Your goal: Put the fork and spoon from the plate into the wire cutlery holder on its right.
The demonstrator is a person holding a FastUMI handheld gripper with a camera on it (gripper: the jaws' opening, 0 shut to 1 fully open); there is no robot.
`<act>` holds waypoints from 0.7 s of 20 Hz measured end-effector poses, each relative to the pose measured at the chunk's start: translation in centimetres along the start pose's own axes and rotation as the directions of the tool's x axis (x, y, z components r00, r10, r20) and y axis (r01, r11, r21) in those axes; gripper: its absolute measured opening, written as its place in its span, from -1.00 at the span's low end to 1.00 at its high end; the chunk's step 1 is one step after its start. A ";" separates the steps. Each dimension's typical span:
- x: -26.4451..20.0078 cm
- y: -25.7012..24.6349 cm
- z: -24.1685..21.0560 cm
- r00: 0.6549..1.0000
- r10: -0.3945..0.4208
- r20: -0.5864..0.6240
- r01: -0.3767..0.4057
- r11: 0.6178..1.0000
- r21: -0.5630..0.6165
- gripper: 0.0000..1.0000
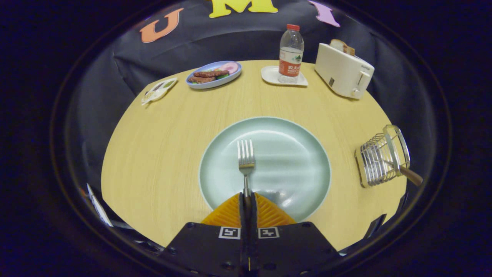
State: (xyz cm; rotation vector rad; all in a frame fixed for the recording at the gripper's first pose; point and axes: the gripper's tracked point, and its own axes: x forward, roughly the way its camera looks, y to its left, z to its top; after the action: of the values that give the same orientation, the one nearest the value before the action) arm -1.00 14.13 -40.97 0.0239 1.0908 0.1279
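Fork, silver metal with four tines point(246, 159): gripped by its handle between the two fingers of my claw point(248, 198), which are clenched on it from both sides. Its tines point forward over the round pale-green plate point(307, 154) on the light wooden table point(161, 154). To the right of the plate, well apart from it, lies the wire cutlery holder point(378, 157) (tipped toward me in this view), with a wooden-handled utensil point(410, 175) sticking out of it. Beyond the plate stand a clear plastic bottle with a red cap point(291, 52) on a small white tray point(271, 75), a cream toaster point(344, 71) and a blue plate of food point(213, 74).
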 end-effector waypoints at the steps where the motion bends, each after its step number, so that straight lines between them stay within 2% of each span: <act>1: -0.6 -0.1 0.5 1.000 0.017 0.015 -0.017 1.000 -0.022 -0.96; 5: -3.1 -1.3 2.1 0.997 0.058 0.059 -0.053 0.995 -0.086 -0.96; 14: -9.6 -6.9 5.8 0.985 0.077 0.154 -0.042 0.976 -0.216 -0.96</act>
State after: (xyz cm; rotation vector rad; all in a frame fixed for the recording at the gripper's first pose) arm 0.39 6.42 -30.38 -0.1227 0.9099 0.2912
